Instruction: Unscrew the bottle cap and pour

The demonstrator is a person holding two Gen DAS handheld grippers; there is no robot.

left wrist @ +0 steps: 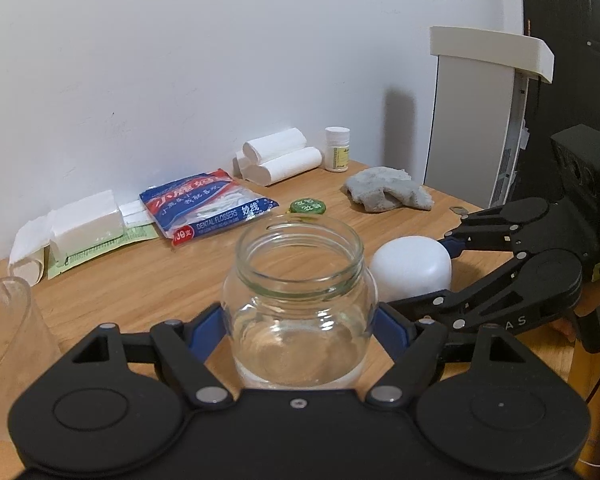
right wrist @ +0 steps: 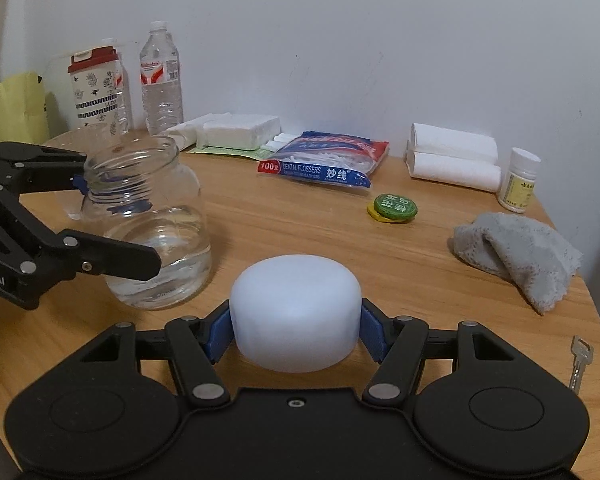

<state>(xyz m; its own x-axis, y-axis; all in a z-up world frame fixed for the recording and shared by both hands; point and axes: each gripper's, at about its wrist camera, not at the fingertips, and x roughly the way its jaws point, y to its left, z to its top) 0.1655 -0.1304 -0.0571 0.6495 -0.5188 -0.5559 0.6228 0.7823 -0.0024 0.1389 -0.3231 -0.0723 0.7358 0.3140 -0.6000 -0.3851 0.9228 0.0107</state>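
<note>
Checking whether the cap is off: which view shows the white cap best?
The right wrist view: the white cap fills the centre, clamped between the right gripper jaws. The left wrist view shows it partly hidden behind the open glass jar.

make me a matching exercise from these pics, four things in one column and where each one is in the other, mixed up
Things
1. jar
2. white cap
3. grey cloth
4. pill bottle

Places
A. bunched on the table at its right edge
B. between the right tool's fingers
C. standing by the wall next to the paper rolls
D. between the left tool's fingers, lidless, a little clear liquid inside

Pairs: 1-D, 2-B, 3-A, 4-C
</note>
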